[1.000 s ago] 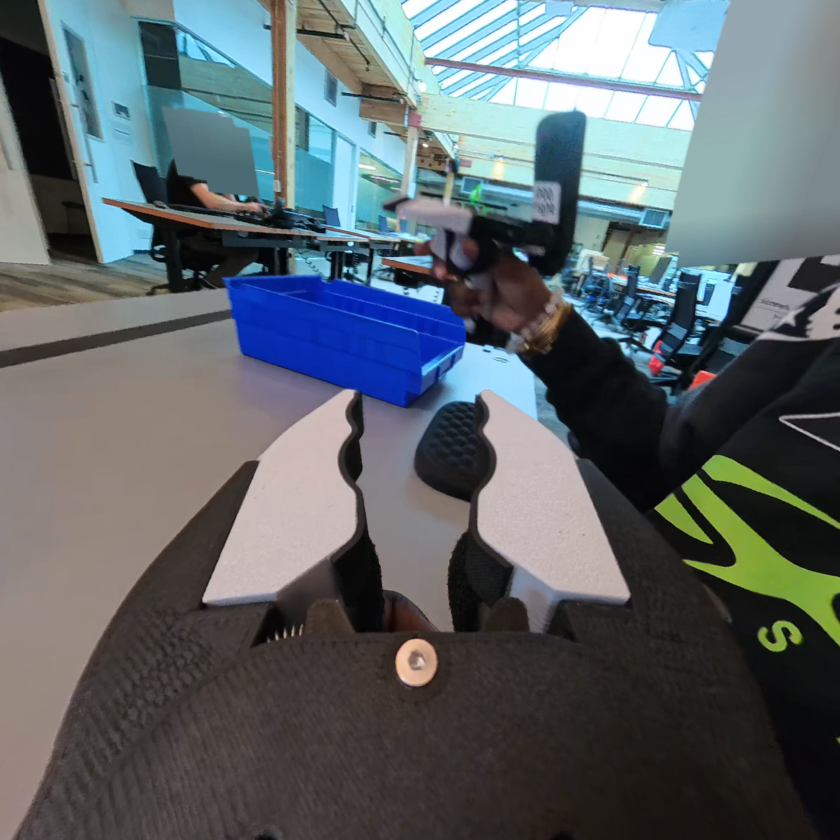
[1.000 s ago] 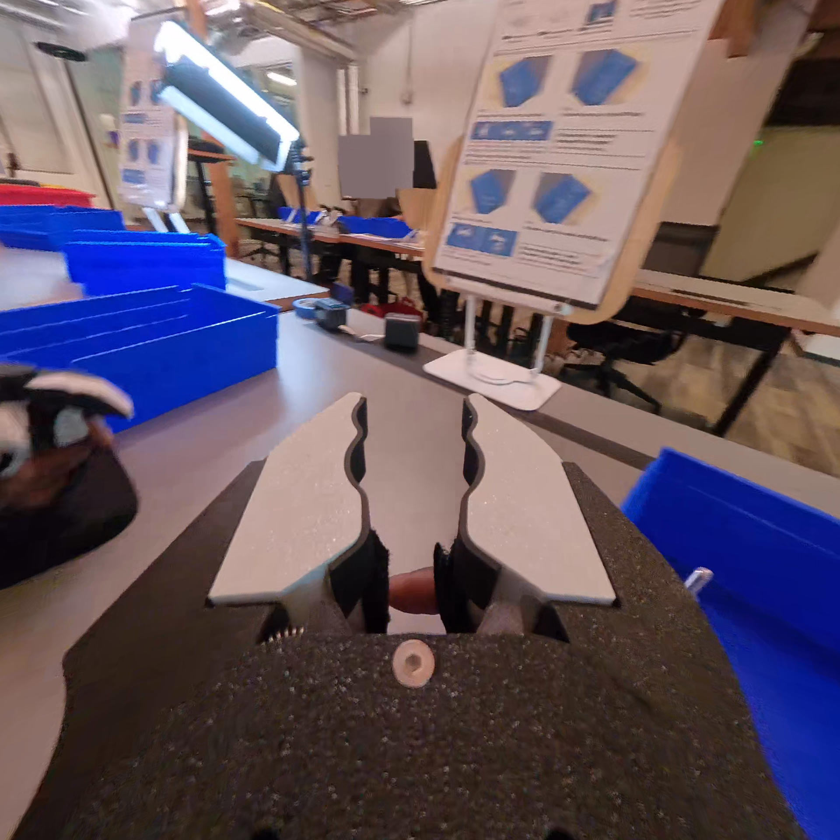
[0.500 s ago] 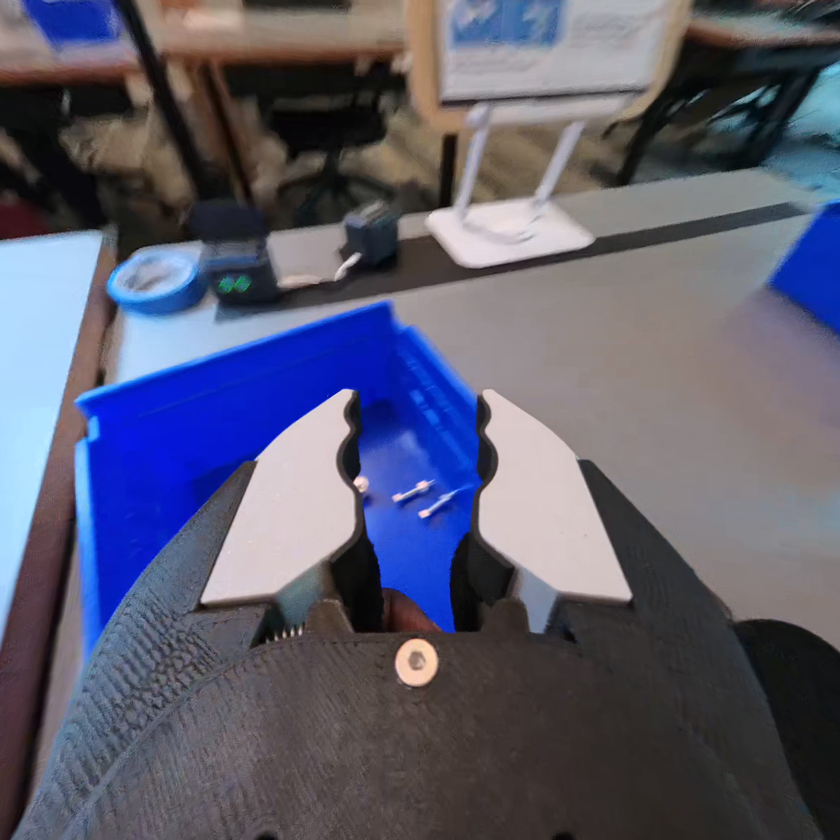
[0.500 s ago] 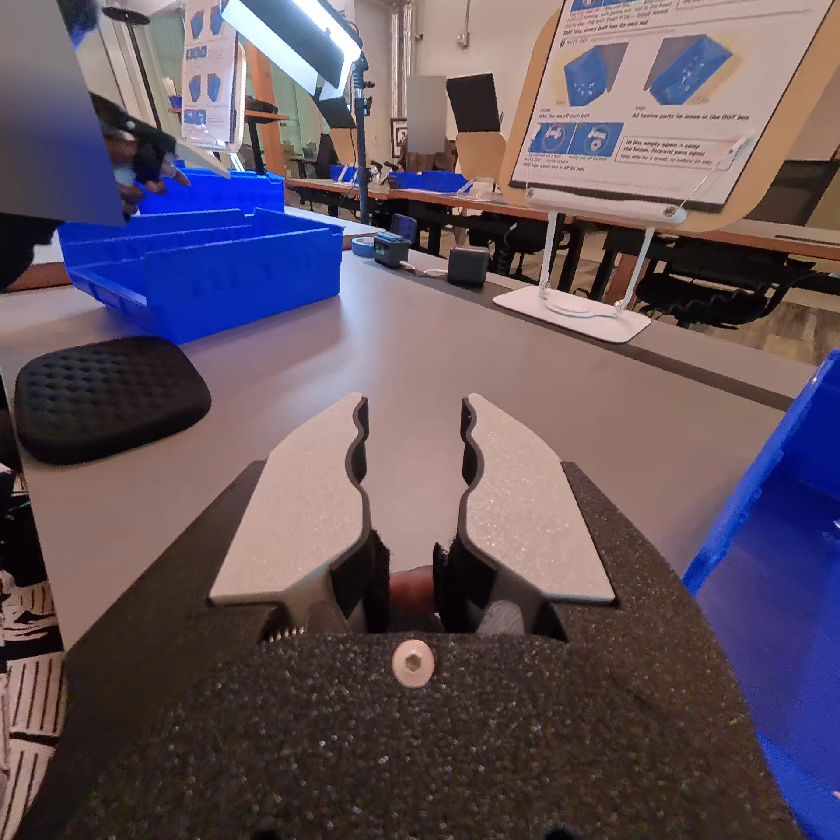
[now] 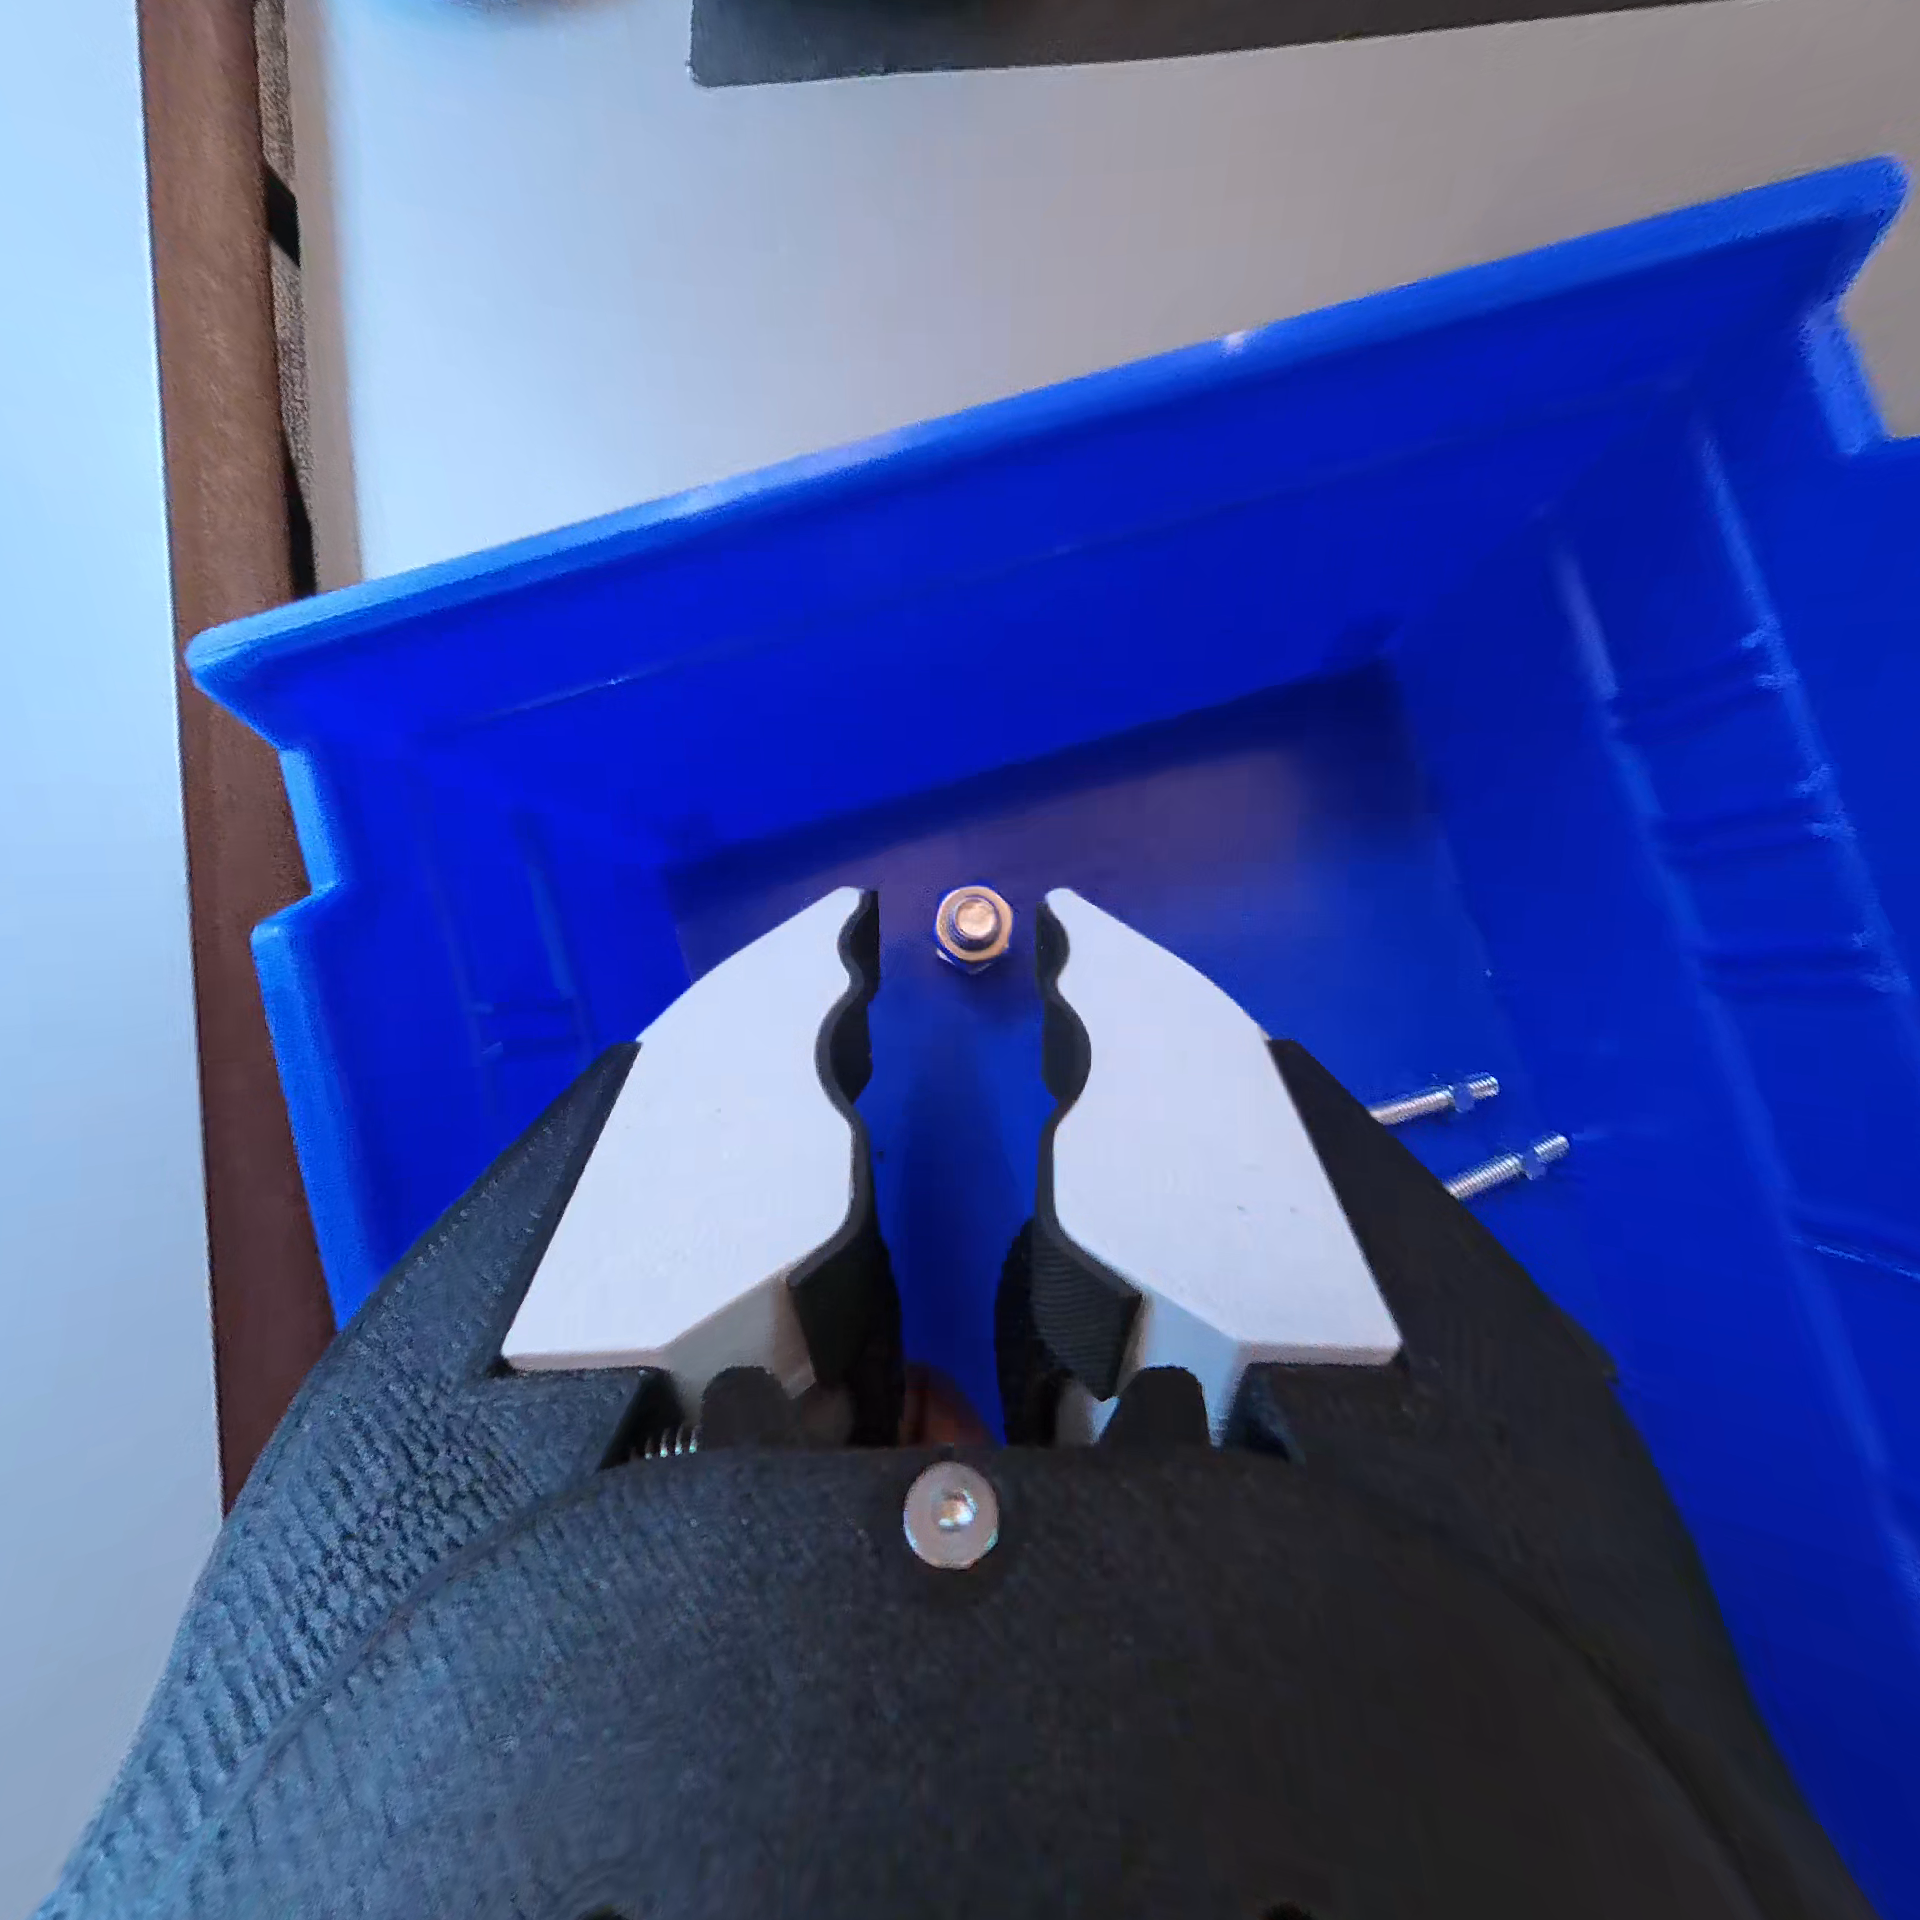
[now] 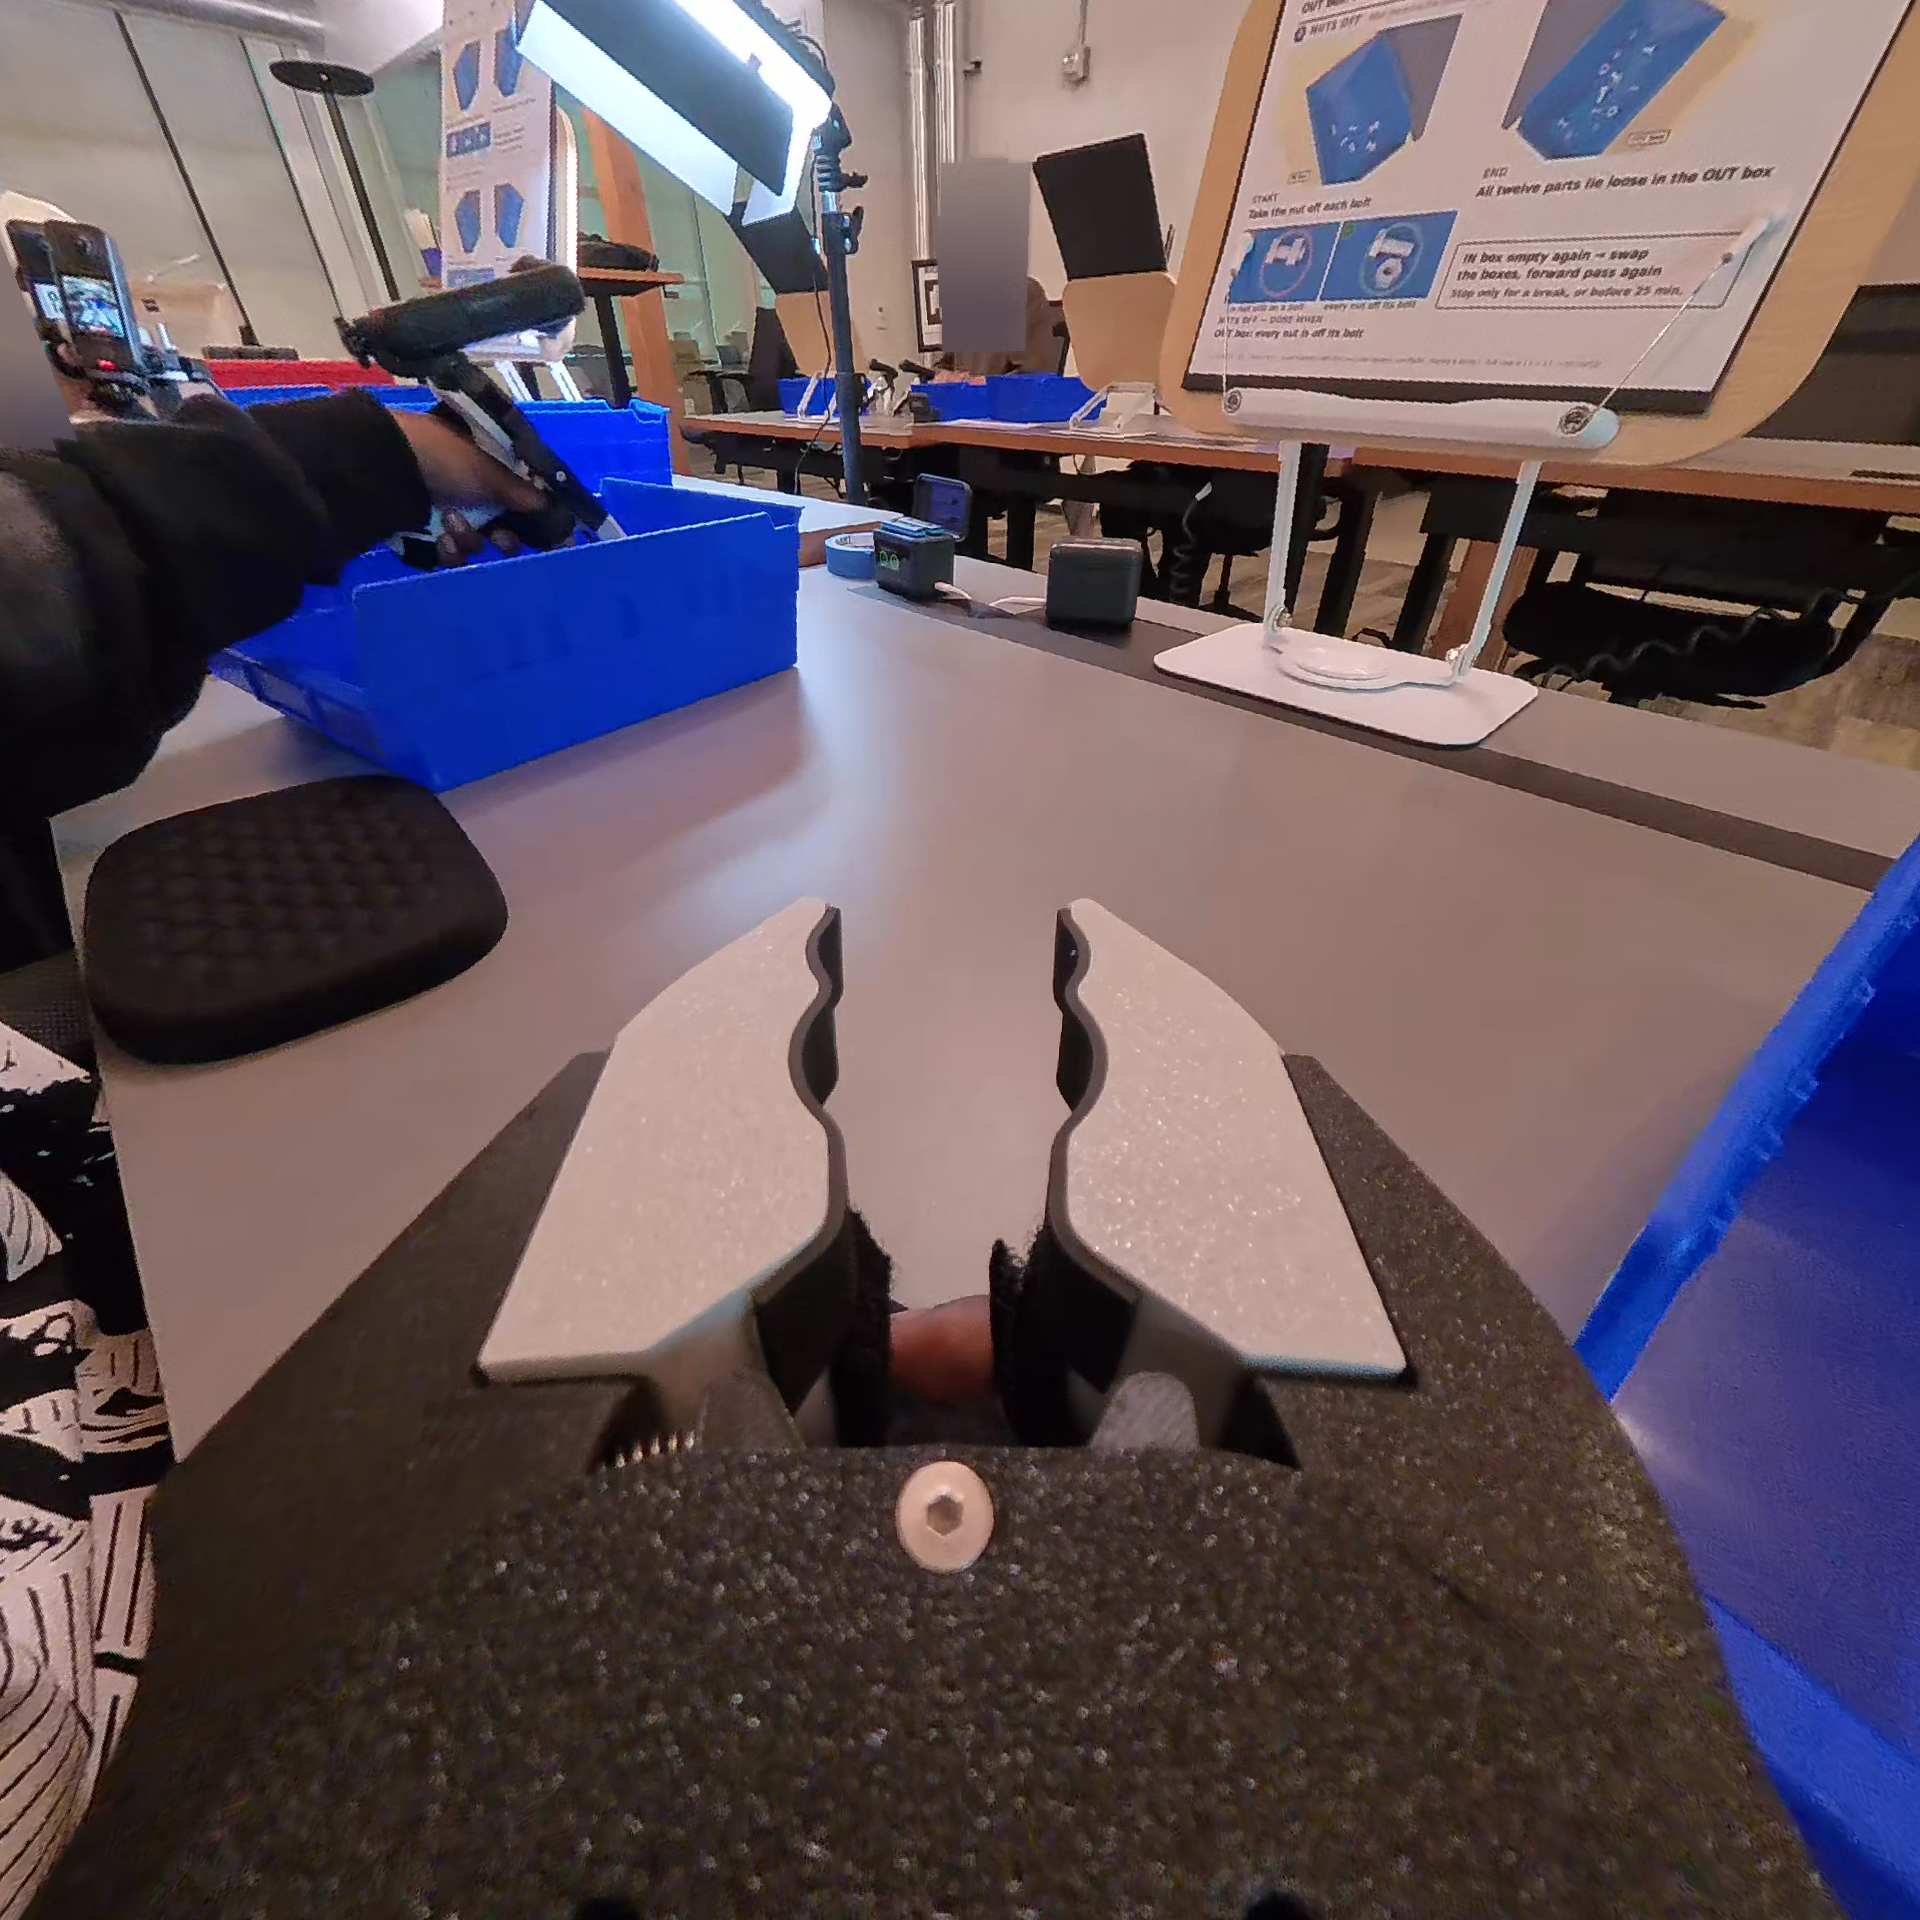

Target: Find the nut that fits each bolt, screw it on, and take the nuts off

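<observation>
**Lining up on a nutted bolt in the left bin**

My left gripper points straight down into the blue bin at the table's left side, its jaws spread and grasping nothing. Between the tips, not touching either, a bolt with its nut on stands end-on toward the camera on the bin floor. To the right, well clear of the jaws, two thinner bolts lie side by side, each wearing a small nut.

Farther right, on the grey table, lies a black padded rest. My right gripper hovers low over bare tabletop, released and empty, with the edge of a second blue bin just beside it on the right.

I judge the step in hand to be picking up a nutted bolt so its nut can come off. The next move calls for lowering the left tips around the nut and bolt end, then squeezing squarely; standing on end, the piece could tip or skate on the smooth plastic if one finger meets it first. The right gripper must then come over to turn the nut.
</observation>
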Tool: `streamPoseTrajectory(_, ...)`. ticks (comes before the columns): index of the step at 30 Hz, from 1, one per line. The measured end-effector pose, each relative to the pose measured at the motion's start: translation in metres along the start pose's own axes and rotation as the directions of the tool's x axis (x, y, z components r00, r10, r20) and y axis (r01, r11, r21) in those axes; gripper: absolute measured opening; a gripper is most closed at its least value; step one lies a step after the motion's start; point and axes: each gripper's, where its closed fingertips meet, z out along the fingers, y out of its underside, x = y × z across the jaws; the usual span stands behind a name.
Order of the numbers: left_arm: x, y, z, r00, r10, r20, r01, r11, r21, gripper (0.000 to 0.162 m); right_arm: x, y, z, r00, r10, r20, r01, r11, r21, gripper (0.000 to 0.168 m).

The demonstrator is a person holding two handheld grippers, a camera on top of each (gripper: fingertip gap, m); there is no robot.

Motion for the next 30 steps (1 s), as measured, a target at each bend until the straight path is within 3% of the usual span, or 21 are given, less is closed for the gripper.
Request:
streamPoseTrajectory(12,-0.003,0.008,0.016,0.999,0.029,0.019,-0.027,0.996,-0.085,0.026,0.003,0.0,0.0,1.0,0.019,-0.006,-0.019,1.0,0.001,0.039)
streamPoseTrajectory(16,-0.001,0.006,0.017,0.999,0.032,-0.001,-0.032,0.997,-0.075,0.01,0.003,0.001,0.001,1.0,0.013,-0.007,-0.013,1.0,-0.006,0.04)
streamPoseTrajectory(20,0.001,0.008,0.013,0.998,0.059,-0.004,-0.059,0.994,-0.087,0.009,0.002,0.002,0.001,1.0,0.013,-0.006,-0.013,1.0,-0.011,0.04)
streamPoseTrajectory(30,0.028,-0.016,-0.038,0.982,0.185,-0.04,-0.185,0.983,0.006,0.008,0.003,0.003,0.002,1.0,0.013,-0.009,-0.013,1.0,-0.013,0.04)
